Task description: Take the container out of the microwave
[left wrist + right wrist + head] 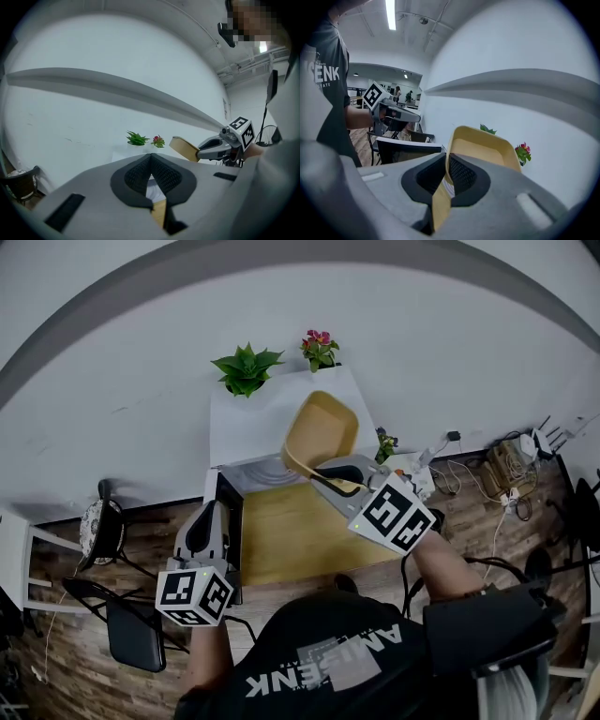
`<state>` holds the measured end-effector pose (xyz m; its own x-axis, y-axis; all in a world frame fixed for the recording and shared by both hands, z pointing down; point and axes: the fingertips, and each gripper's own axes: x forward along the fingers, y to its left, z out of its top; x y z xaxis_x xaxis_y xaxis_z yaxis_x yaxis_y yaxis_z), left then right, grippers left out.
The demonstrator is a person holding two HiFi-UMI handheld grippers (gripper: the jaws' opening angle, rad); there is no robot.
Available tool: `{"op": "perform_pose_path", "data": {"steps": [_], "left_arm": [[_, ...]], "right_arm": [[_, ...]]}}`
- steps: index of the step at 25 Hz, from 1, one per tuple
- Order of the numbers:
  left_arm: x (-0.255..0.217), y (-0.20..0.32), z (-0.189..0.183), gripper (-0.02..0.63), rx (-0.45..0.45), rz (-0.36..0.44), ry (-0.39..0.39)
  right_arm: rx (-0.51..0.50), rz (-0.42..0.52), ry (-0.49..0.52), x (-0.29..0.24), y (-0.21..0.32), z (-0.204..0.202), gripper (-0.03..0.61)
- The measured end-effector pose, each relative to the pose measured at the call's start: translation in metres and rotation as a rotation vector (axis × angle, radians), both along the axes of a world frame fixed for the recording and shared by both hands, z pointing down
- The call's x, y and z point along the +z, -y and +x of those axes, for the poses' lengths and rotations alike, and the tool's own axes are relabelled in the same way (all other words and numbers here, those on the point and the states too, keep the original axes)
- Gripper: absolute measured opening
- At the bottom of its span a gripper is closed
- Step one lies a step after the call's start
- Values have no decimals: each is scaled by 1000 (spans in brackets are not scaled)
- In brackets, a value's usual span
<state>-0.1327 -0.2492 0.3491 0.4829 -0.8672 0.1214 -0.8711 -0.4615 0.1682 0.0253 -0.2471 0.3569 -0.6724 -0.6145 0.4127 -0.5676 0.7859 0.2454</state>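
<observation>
Gripping the container [322, 430] by its near rim, the right gripper [325, 478] holds it in the air, outside the microwave [246, 427] and in front of its upper edge. In the right gripper view the two jaws are clamped on the tan wall of the container [483, 151], one pad on the inside and one on the outside, with the rim edge running down between them. The container is tilted, its hollow turned up toward the head camera; nothing can be made out inside it. The left gripper [210, 512] sits low at the left, just beside the black microwave door [231, 532], which stands swung open toward the person. Whether the gripper touches the door cannot be told. In the left gripper view its jaws are together at the tips with nothing between them; only a sliver of white and wood shows through the gap lower down. That view also shows the right gripper [212, 148] with the container [184, 148] off to the right. A green plant [246, 370] and a pink flower [319, 349] stand on the white microwave top, at its back. The wooden table [292, 542] lies under both grippers.
</observation>
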Motion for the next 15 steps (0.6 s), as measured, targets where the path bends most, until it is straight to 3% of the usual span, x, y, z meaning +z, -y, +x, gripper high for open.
{"op": "perform_pose_path", "data": {"steps": [6, 15], "left_arm": [[-3, -2, -5, 2, -61, 25, 63], [-1, -12, -10, 2, -112, 11, 62]], "right_arm": [[-30, 16, -5, -2, 9, 1, 26], [-64, 19, -6, 0, 14, -1, 28]]}}
